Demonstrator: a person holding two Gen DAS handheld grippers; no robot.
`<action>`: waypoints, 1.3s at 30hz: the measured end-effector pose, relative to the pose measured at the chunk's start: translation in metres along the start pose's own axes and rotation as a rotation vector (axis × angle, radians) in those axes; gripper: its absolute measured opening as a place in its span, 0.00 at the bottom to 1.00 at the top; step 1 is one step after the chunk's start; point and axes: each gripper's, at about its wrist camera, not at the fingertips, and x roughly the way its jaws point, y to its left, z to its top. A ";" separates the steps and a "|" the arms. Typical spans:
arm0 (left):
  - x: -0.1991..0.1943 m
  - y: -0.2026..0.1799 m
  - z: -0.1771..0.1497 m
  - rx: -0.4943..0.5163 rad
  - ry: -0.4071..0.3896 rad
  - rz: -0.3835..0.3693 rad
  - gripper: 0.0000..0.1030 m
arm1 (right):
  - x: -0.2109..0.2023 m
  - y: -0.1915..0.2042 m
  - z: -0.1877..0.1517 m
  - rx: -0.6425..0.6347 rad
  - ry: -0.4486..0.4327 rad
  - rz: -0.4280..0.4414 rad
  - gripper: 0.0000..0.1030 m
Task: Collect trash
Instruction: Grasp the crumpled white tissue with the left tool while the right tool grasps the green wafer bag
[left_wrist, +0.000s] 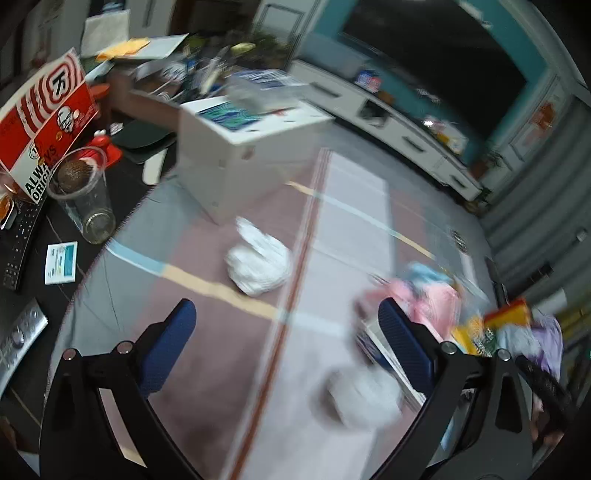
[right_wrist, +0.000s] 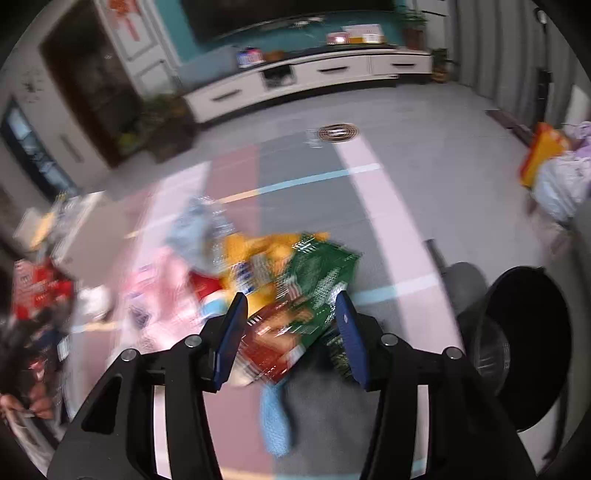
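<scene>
My right gripper (right_wrist: 291, 297) is shut on a green and red snack packet (right_wrist: 295, 321), which spans the gap between its blue pads. Behind it on the floor lie a yellow packet (right_wrist: 258, 251), pink wrappers (right_wrist: 159, 291) and a crinkled clear wrapper (right_wrist: 207, 221). A black bin (right_wrist: 524, 347) stands to the right of that gripper. My left gripper (left_wrist: 286, 306) hangs open over the floor mat with nothing between its fingers. A crumpled white paper wad (left_wrist: 258, 264) lies just beyond it, and a second blurred white wad (left_wrist: 360, 400) lies below its right finger.
A white box (left_wrist: 240, 147) stands on the floor ahead. A dark table at the left holds a clear plastic cup (left_wrist: 83, 192), a red carton (left_wrist: 44, 122) and remotes (left_wrist: 18, 243). A low TV cabinet (right_wrist: 314, 77) lines the far wall. Bags of fabric (right_wrist: 561, 177) sit at the right.
</scene>
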 end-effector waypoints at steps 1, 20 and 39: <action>0.009 0.003 0.006 -0.005 0.001 0.019 0.95 | 0.009 0.000 0.004 -0.003 0.010 -0.032 0.52; 0.114 0.009 0.008 -0.018 0.114 0.015 0.32 | 0.081 -0.019 0.001 0.072 0.124 0.026 0.58; -0.031 -0.128 -0.042 0.166 -0.075 -0.299 0.22 | -0.033 -0.062 -0.010 0.151 -0.080 0.064 0.31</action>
